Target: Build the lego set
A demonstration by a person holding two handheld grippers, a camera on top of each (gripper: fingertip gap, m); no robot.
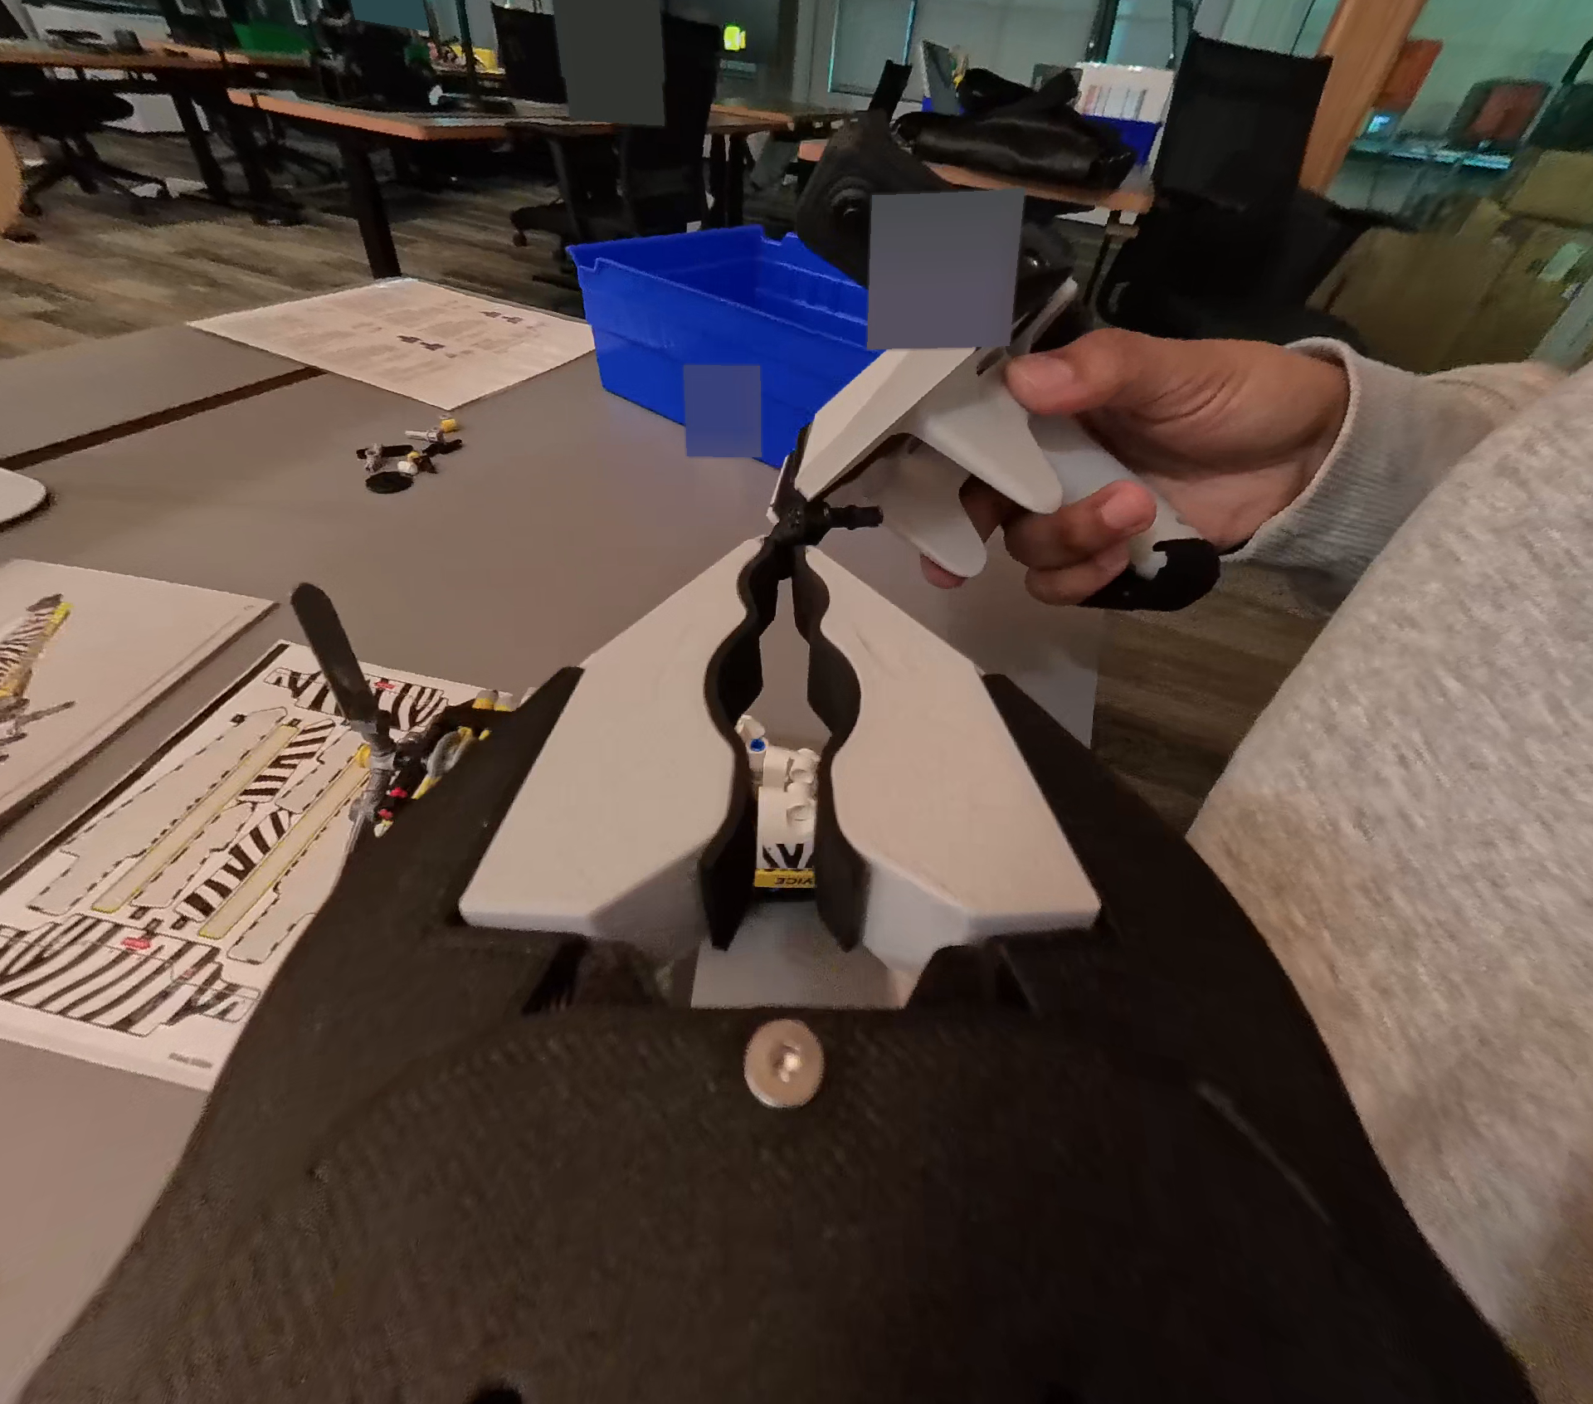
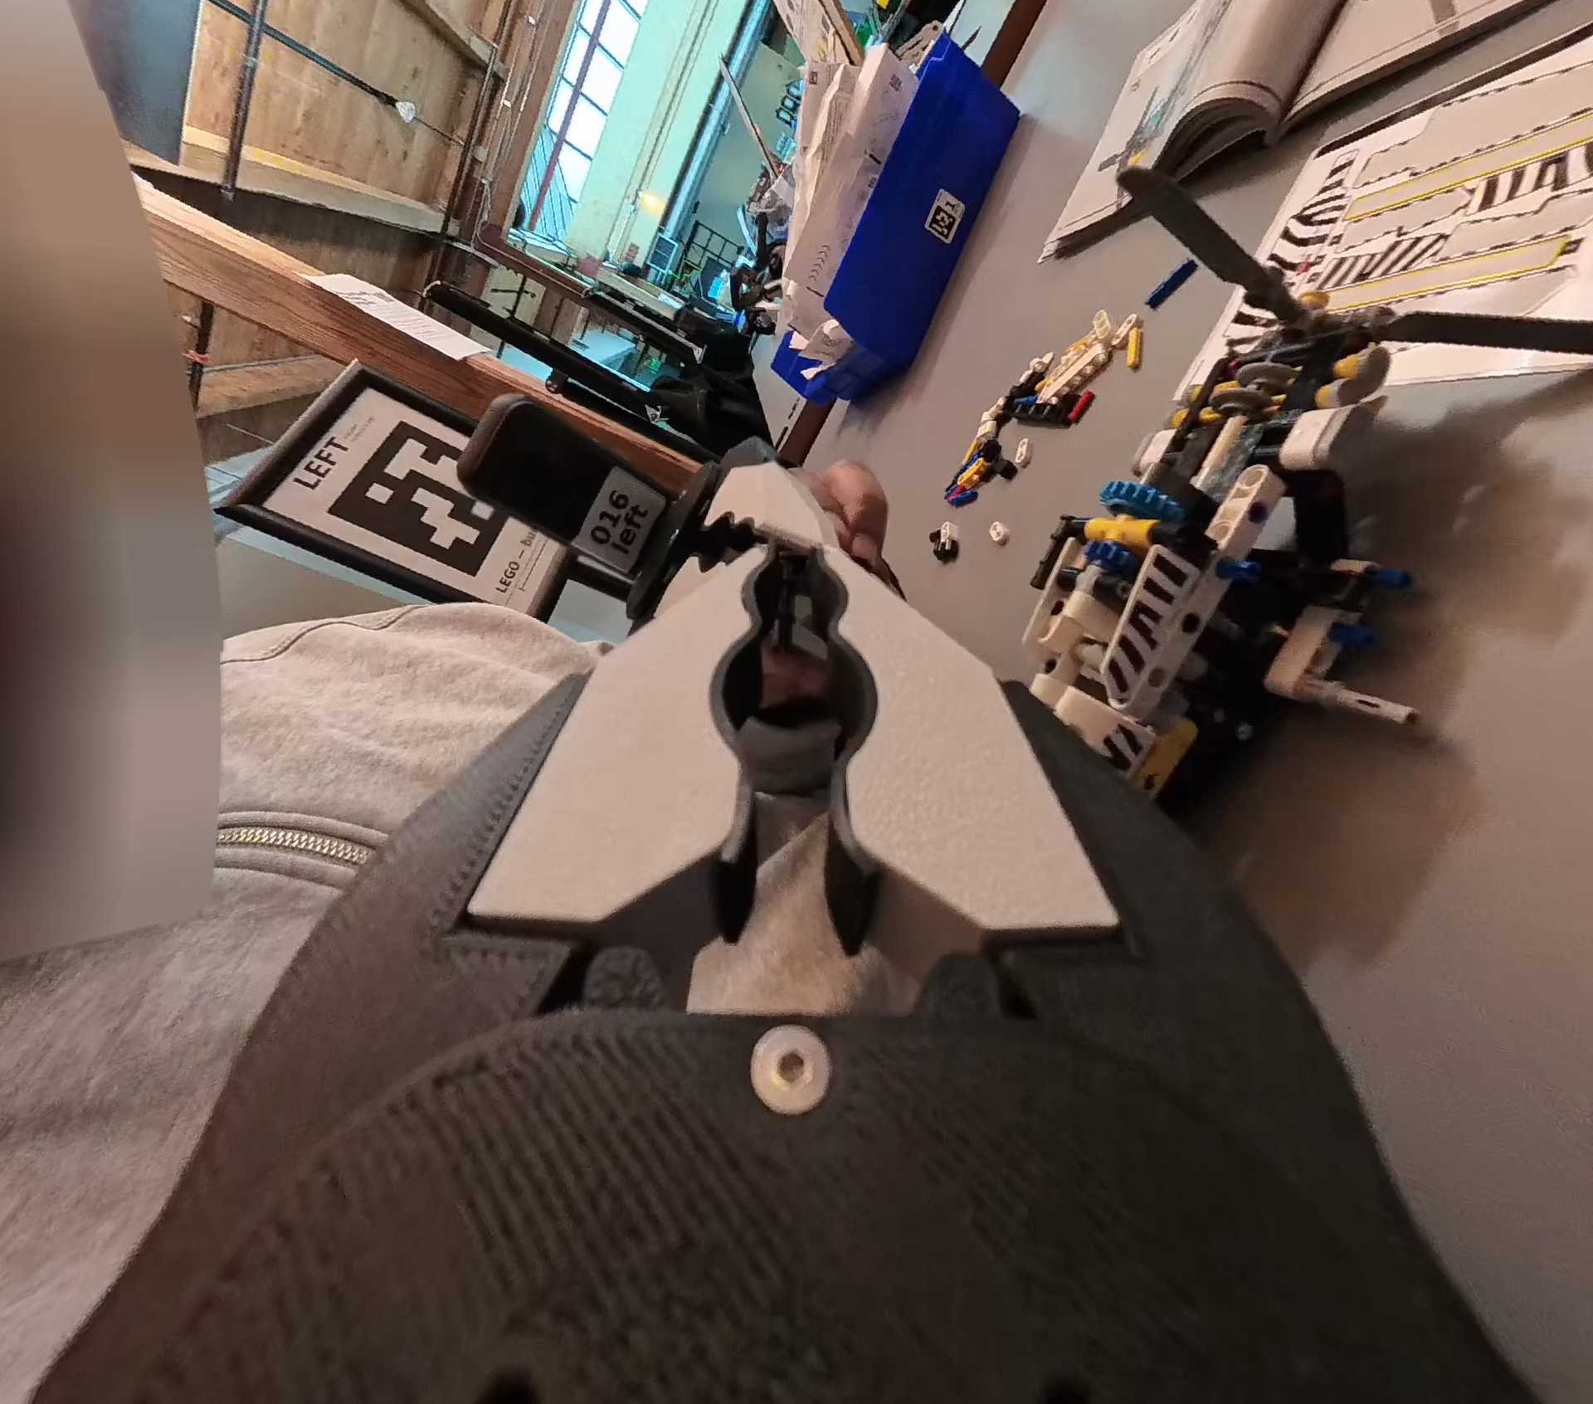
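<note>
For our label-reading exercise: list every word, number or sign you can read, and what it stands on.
Writing not quoted; it stands on:
White card with black pattern.
White sticker on blue bin.
Striped sticker sheet: blurred.
Paper sheet: too small.

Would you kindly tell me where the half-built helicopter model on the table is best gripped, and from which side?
I would grip the helicopter model across its boxy frame, on the white side beams, coming in level, below the rotor blades. The blades are thin, spread over the top and probably spin, so they offer no firm hold.
</note>
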